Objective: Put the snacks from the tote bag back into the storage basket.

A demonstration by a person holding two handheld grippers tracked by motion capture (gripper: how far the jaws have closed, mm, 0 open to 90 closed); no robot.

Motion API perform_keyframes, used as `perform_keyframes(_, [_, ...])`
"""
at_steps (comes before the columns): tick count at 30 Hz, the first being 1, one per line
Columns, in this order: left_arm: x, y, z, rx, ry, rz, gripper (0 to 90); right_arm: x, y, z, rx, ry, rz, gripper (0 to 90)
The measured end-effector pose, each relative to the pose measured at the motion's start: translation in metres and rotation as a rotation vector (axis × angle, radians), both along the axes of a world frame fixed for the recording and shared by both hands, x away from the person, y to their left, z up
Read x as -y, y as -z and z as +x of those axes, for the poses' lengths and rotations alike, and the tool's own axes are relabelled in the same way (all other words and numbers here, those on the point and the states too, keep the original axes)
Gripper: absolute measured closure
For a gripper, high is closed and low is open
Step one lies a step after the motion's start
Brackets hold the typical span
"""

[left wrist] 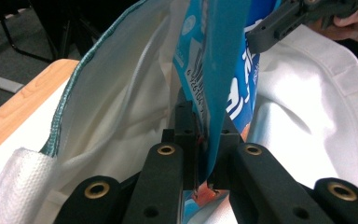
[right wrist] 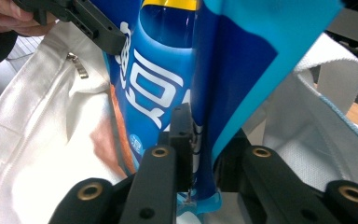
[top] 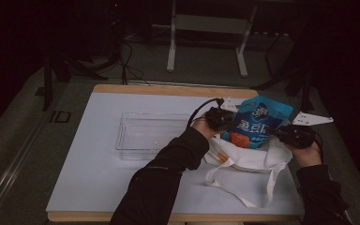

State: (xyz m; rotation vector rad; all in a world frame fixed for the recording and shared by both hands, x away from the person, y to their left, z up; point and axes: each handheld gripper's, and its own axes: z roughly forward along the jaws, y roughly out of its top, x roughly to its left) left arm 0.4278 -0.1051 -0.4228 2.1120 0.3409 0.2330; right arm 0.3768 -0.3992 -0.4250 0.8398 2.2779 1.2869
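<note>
Snack bag (top: 257, 123) pinched by left claw (left wrist: 204, 140) and right claw (right wrist: 200, 140), both closed on its edges, over white tote (top: 248, 159).

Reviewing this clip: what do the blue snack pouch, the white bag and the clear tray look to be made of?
Blue snack pouch: glossy printed plastic film, judging by its sheen and thin flexing edges. White bag: soft woven cloth, likely cotton canvas, going by its folds, webbing handles and stitched hem. Clear tray: rigid transparent plastic, probably acrylic; the table shows through it.

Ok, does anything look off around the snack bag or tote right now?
Nothing stands out. The blue snack bag is intact, pinched at opposite edges by the left gripper and right gripper above the white tote bag. No spill visible.
</note>
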Motion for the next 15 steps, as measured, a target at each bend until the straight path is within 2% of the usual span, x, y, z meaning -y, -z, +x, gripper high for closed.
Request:
perform_keyframes(2, [0.002,-0.001,-0.001,0.017,-0.004,0.013,87.5,-0.001,-0.001,0.000,-0.004,-0.002,-0.007,84.3])
perform_keyframes(7, [0.004,-0.006,-0.002,0.026,-0.017,0.020,89.3,-0.002,-0.004,0.001,-0.008,0.007,-0.007,86.0])
perform_keyframes(15, [0.003,-0.018,-0.007,0.041,-0.025,-0.005,89.6,0.000,-0.017,-0.002,-0.001,0.003,0.004,86.7])
